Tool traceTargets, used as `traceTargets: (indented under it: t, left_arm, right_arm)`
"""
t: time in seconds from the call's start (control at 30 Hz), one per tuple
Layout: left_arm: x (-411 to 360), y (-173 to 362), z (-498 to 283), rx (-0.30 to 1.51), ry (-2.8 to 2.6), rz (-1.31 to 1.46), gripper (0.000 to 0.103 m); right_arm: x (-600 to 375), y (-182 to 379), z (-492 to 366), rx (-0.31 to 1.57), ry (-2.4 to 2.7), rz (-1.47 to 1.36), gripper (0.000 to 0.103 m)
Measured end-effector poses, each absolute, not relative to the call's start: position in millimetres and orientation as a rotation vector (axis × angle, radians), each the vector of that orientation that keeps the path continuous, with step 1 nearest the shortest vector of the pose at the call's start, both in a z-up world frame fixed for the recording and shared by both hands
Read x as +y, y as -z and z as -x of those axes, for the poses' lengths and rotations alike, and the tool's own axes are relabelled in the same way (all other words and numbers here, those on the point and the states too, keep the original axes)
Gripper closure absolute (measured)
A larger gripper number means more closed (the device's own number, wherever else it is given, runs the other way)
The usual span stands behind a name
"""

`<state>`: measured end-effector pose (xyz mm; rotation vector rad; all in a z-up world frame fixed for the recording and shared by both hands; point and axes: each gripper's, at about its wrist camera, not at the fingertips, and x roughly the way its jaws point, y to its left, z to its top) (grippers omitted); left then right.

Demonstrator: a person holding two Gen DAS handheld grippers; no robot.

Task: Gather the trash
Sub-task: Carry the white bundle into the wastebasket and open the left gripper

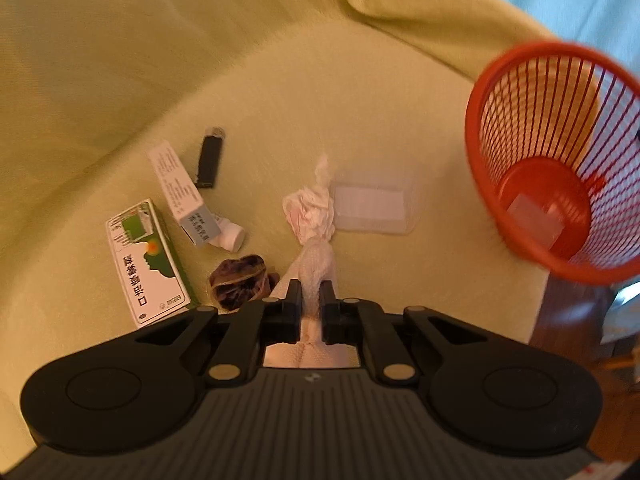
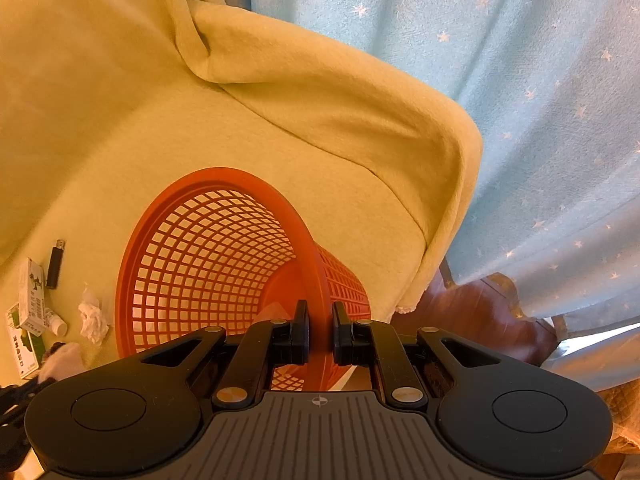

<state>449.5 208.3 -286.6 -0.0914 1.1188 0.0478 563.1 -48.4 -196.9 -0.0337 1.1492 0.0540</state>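
My left gripper (image 1: pixel 311 289) is shut on a white paper tissue (image 1: pixel 317 264) just above the yellow-green sofa seat. Just past it lies a crumpled tissue (image 1: pixel 310 212) (image 2: pixel 93 320), with a clear plastic packet (image 1: pixel 372 208) to its right. My right gripper (image 2: pixel 320 309) is shut on the rim of a red mesh basket (image 2: pixel 208 264) (image 1: pixel 560 152), which is tilted with its mouth facing the trash. Something translucent (image 1: pixel 532 220) lies in the basket's bottom. The left gripper and its tissue (image 2: pixel 64 360) show at the lower left of the right wrist view.
Left of the tissues lie a black lighter (image 1: pixel 210 156), a white box (image 1: pixel 176 184), a green-and-white box (image 1: pixel 148 260), a small white bottle (image 1: pixel 232 237) and a dark brown bundle (image 1: pixel 240 280). A sofa armrest (image 2: pixel 360 112), a blue starred curtain (image 2: pixel 540 100) and a wooden piece (image 2: pixel 480 320) are on the right.
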Motion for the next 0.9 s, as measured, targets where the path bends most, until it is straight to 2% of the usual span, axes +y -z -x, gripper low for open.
traceTargets:
  t: [0.37,0.9]
  left_arm:
    - [183,230,-457,1.012,0.048,0.205,0.097]
    - [140,216,-475,0.951,0.14,0.215,0.097]
  right_arm:
    - [-54,197,-567,1.155,-0.07,0.023,0.096]
    - [-58,197,-567,1.158,-0.088,0.019,0.096]
